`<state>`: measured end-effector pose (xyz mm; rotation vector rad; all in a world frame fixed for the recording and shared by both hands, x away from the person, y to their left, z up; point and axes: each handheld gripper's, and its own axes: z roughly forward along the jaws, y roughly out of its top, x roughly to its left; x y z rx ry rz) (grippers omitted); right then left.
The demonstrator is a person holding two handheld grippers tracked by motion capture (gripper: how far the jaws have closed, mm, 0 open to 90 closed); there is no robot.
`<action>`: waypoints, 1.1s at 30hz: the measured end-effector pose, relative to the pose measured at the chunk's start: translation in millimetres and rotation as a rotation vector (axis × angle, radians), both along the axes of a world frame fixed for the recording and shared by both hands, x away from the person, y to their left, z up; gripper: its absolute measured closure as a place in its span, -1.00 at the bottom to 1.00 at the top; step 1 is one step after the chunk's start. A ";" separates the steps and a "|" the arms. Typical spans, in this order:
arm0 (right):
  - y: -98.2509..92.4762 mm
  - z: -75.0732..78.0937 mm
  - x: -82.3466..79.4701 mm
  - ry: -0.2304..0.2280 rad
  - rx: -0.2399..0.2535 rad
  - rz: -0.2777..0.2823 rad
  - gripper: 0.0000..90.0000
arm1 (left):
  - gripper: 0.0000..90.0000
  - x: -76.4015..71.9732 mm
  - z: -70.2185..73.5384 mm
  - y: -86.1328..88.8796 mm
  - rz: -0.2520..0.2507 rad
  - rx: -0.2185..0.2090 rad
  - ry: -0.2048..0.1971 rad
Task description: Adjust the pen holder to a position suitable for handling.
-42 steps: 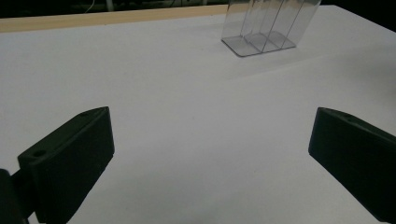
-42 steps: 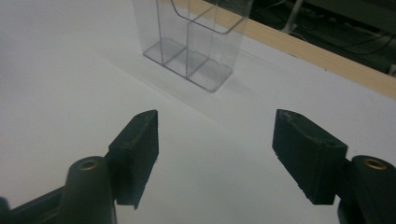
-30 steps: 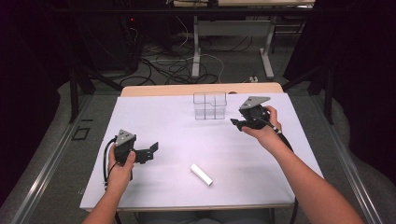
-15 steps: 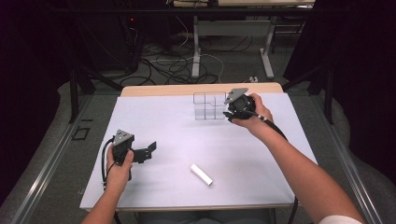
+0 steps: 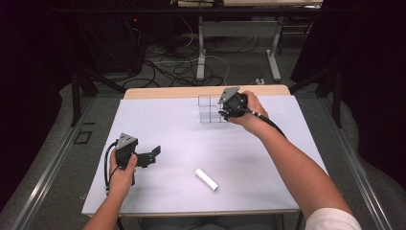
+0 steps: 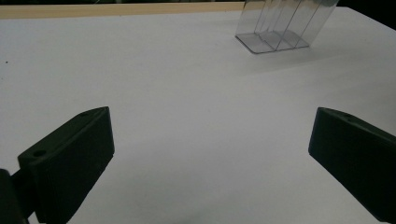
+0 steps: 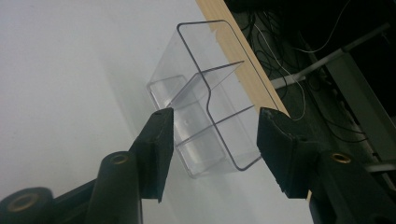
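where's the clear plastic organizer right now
In the high view the clear organizer stands at the table's far edge, right of centre, directly beside the right claw.

The table (image 5: 167,124) is covered by a plain white sheet with no pattern, and a strip of pale, light-brown wood shows along its far edge. Near that far edge, the divided box (image 5: 209,108) is clear and colourless, its walls showing as faint grey lines. The short cylinder (image 5: 206,179) near the near edge is white. The left gripper (image 5: 152,155) is matt black with a grey plate on top and a black cable. The right gripper (image 5: 223,110) is likewise black with a grey plate, though its jaws are hard to make out from above. The sleeve (image 5: 335,221) at the bottom right corner is white.
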<state>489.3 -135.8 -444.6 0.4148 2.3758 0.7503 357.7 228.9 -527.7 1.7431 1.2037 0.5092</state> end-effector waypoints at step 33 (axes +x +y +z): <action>19.8 -43.2 40.1 0.070 0.009 0.056 0.24 | -1.00 1.2 -2.2 0.3 -0.001 0.000 0.013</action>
